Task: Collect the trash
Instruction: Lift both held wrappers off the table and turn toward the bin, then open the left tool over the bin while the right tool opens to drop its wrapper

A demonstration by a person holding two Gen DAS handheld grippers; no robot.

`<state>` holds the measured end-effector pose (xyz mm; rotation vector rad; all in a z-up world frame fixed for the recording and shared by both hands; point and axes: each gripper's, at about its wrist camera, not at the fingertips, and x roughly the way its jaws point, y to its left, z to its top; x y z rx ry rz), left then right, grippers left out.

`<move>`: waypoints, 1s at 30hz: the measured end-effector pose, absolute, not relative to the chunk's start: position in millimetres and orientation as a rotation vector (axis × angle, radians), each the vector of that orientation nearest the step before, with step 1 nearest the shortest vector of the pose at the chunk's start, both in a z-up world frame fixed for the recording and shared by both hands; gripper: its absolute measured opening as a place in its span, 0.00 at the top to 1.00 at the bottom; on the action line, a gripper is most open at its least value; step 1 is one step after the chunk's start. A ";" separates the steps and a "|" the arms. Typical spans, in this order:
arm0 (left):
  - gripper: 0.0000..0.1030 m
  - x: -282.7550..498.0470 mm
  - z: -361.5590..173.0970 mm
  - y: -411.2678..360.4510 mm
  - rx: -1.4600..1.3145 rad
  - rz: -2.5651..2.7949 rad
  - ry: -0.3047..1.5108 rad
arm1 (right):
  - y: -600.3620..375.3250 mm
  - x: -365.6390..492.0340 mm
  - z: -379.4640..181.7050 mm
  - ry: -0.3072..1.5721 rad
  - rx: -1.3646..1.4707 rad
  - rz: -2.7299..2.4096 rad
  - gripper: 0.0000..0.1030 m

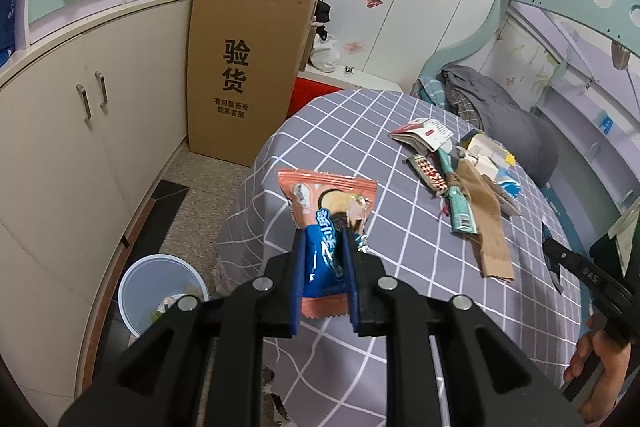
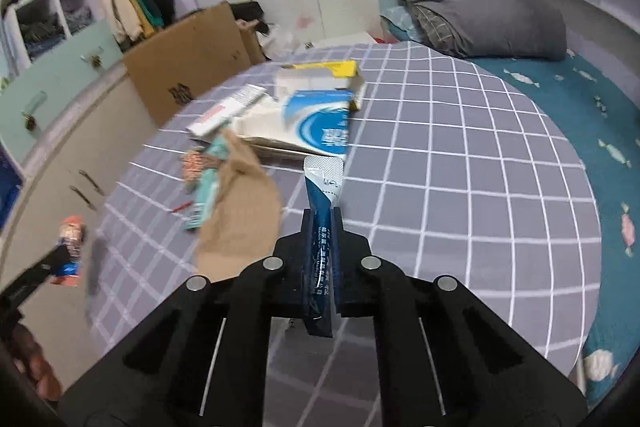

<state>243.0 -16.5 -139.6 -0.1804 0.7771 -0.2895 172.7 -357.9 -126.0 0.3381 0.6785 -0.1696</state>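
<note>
My left gripper (image 1: 325,237) is shut on an orange and blue snack wrapper (image 1: 330,205), held above the bed's left edge. It also shows small and blurred at the left of the right wrist view, as does the wrapper (image 2: 70,247). My right gripper (image 2: 321,215) is shut on a narrow dark-blue sachet (image 2: 322,195) that sticks up between its pads above the checked bedspread (image 2: 460,187). A pile of trash lies ahead: a blue and white pack (image 2: 316,127), a white and yellow box (image 2: 320,75), a tan sock (image 2: 240,195), a teal strip (image 1: 456,199), a red-patterned wrapper (image 1: 430,173).
A pale blue bin (image 1: 160,291) with some litter stands on the floor left of the bed. A tall cardboard box (image 1: 244,67) leans on the cream cupboards (image 1: 60,147). A folded grey quilt (image 2: 480,15) lies at the bed's head. A hand (image 1: 600,359) holds the right tool.
</note>
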 end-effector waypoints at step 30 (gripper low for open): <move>0.83 188.7 -152.0 98.2 -0.213 -0.106 0.737 | -89.1 177.5 -122.4 0.749 0.134 0.419 0.92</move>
